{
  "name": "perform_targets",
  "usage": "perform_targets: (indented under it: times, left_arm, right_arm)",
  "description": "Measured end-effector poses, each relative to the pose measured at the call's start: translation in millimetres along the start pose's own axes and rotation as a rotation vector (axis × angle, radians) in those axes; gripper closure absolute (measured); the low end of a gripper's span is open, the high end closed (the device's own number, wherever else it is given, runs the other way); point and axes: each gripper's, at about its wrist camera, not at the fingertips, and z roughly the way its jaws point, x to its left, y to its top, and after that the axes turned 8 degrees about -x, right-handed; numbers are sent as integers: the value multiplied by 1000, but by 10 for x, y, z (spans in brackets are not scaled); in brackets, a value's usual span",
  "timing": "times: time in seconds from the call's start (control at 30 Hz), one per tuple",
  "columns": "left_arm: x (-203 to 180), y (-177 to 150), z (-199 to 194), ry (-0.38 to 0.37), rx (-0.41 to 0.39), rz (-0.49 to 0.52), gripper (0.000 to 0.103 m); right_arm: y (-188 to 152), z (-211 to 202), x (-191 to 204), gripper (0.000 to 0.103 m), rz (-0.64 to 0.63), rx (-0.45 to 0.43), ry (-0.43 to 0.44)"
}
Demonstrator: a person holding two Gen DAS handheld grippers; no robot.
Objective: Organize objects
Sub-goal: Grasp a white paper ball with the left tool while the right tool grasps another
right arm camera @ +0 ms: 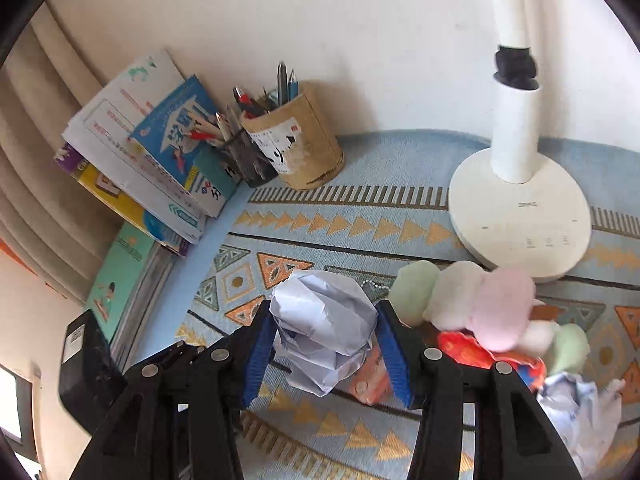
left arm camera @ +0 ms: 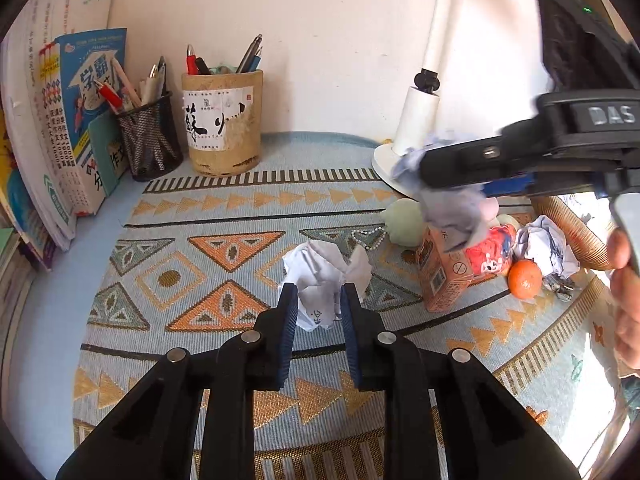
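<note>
Crumpled paper balls, three counted: one (left arm camera: 320, 280) pinched between the left gripper (left arm camera: 318, 300) fingers, nearly closed, on the patterned surface (left arm camera: 200, 264); one (right arm camera: 324, 328) clamped between the right gripper (right arm camera: 326, 320) fingers, partly closed, raised; one (left arm camera: 546, 246) lying right of the left fingers. Orange (left arm camera: 525, 279), one, beside that third ball. Carton (left arm camera: 440, 276), one, beyond the left fingers to the right. Pen holders, two: mesh (left arm camera: 150, 140), tan cylinder (left arm camera: 224, 126), far left. Lamp (right arm camera: 520, 208), one, far right.
</note>
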Motion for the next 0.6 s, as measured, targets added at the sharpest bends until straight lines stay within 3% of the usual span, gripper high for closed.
perform_targets:
  times: [0.13,0.17,0.2,0.27,0.33,0.43,0.47,0.5,0.53,0.57,0.6]
  left_arm:
    - [-13,-6,-77,-25,4,-4,88]
    - [-24,-19,-67,-29,21,0,82]
    - [-28,-24,-29,-5,36,3,72]
    - [-40,-31,29,55,44,10,16]
    - [-51,-15,71,87,19,11,1]
    - [-115,44,213,99,43,25,1]
    - [-142,51,278,107,62,32,7]
    - [-176,49,358,126,86,47,17]
    - [-211,34,437,141,117,65,50]
    - [-236,15,487,164,136,78,59]
    - [-264,14,455,176,115,84,60]
  right_arm:
    - [-305,-675,-93,54,11,-42,8]
    - [-418,-823,-116,54,7,-49,3]
    - [-537,-957,-146,54,3,-54,-5]
    - [-789,-1154,-207,54,-6,-54,-30]
    - [-1021,-1300,-317,54,-16,-56,-73]
    - [-1298,-1380,-582,54,21,-46,-103]
    - [-1374,-1366,-669,54,46,-40,-105]
    - [-1439,-1357,-759,54,74,-37,-104]
    - [-1497,-1348,-846,54,100,-36,-100]
    - [-1545,-1338,-918,54,123,-37,-97]
    - [-1586,-1339,-975,54,138,-41,-101]
